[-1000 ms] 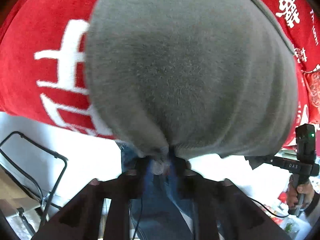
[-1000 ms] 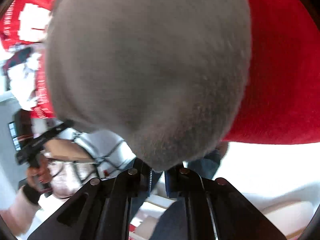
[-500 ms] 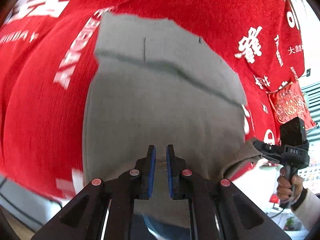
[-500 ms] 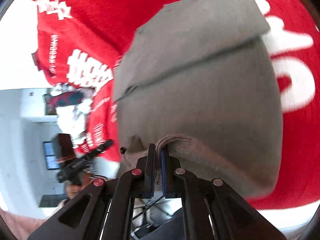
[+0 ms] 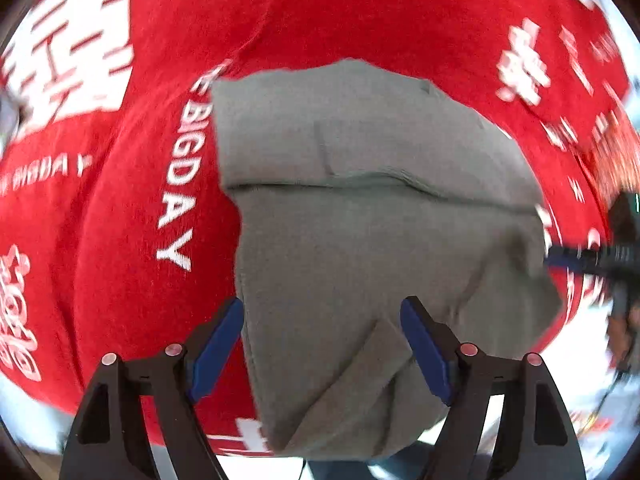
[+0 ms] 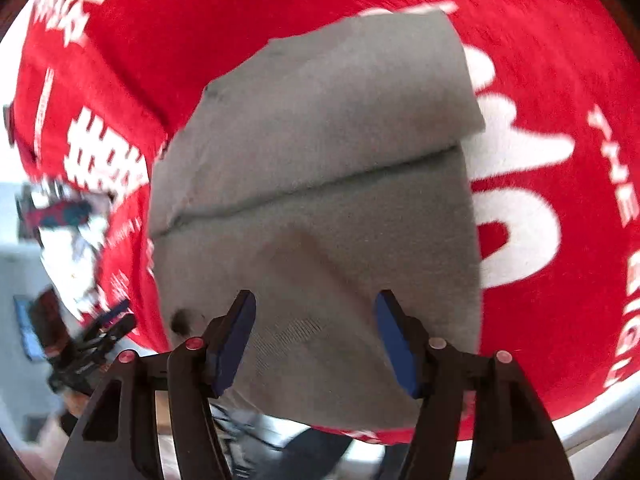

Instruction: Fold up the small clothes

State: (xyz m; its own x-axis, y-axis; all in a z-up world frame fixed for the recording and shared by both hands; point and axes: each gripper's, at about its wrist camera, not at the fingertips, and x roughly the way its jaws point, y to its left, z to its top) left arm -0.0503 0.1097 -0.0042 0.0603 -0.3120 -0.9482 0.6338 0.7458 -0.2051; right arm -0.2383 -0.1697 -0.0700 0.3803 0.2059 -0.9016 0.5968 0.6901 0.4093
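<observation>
Left wrist view: the left gripper is released, jaws spread wide, blue pads on either side of the near part of a grey garment. Nothing is held between them. The garment lies folded on a red cloth printed with white lettering; one layer is doubled over the other, with a fold edge running across the garment's width. A diagonal flap of the same grey fabric lies at the near edge, between the pads. The left pad sits just beside the garment's left border, over the red cloth. At the right margin the right gripper shows, dark and blurred; its jaw state cannot be read from here.

Right wrist view: the right gripper is likewise released, jaws apart, pads over the near end of the grey garment, gripping nothing. The garment lies on the red cloth, fold edge crossing it at a slant, upper layer set back from the lower. A small dark spot marks the fabric near the left pad. The left gripper appears at far left, blurred.
</observation>
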